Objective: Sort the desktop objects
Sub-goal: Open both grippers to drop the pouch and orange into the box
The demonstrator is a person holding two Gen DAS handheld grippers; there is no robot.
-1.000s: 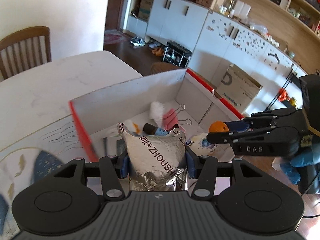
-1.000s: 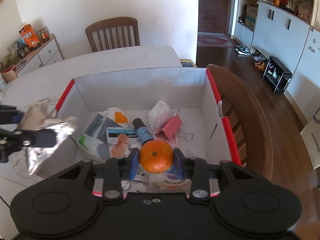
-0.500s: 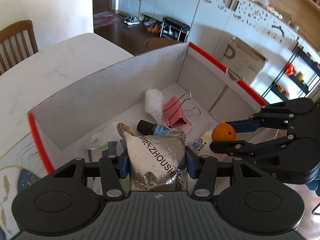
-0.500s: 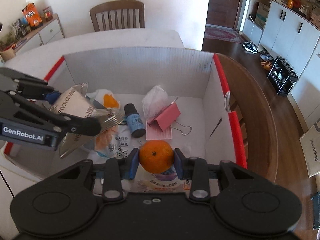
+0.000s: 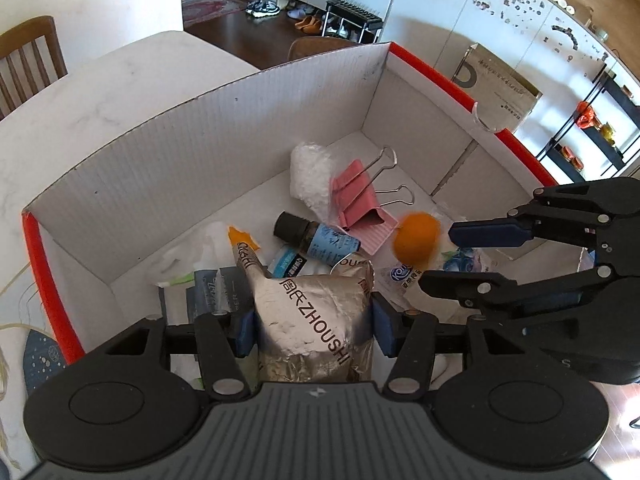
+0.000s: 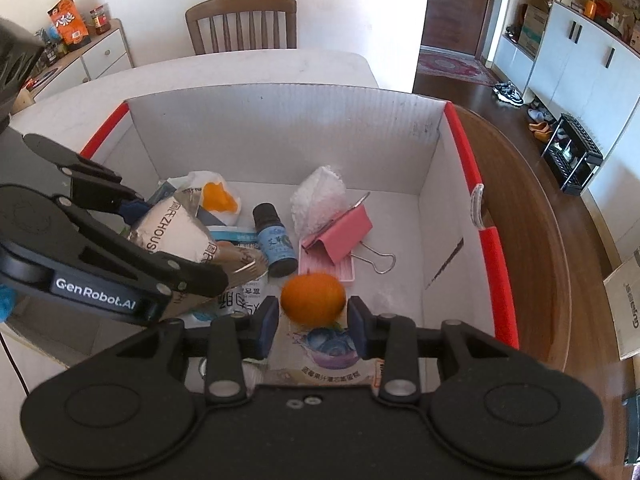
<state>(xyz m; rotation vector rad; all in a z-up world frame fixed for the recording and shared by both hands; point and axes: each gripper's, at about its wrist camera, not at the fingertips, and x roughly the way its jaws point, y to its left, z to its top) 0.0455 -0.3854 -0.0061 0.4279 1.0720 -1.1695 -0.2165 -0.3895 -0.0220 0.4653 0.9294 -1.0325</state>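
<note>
A white cardboard box with red rims [image 5: 208, 152] [image 6: 464, 140] stands on the table. My left gripper [image 5: 312, 328] is shut on a silver foil pouch [image 5: 312, 316], held over the box's near left part; the pouch also shows in the right wrist view [image 6: 176, 228]. My right gripper [image 6: 312, 320] is open over the box. An orange [image 6: 313, 294] is blurred just beyond its fingertips, free of the pads, falling into the box; it also shows in the left wrist view [image 5: 416, 236].
In the box lie a pink binder clip [image 6: 340, 236], a small dark bottle with blue label [image 6: 274, 240], a clear plastic wad [image 6: 318, 196], printed packets [image 6: 332, 344] and a white bag [image 6: 212, 196]. A wooden chair [image 6: 240, 20] stands behind the table.
My right gripper has opened and let go of the orange, which drops into the box. Both grippers have moved further over the box. The left still holds the pouch.
</note>
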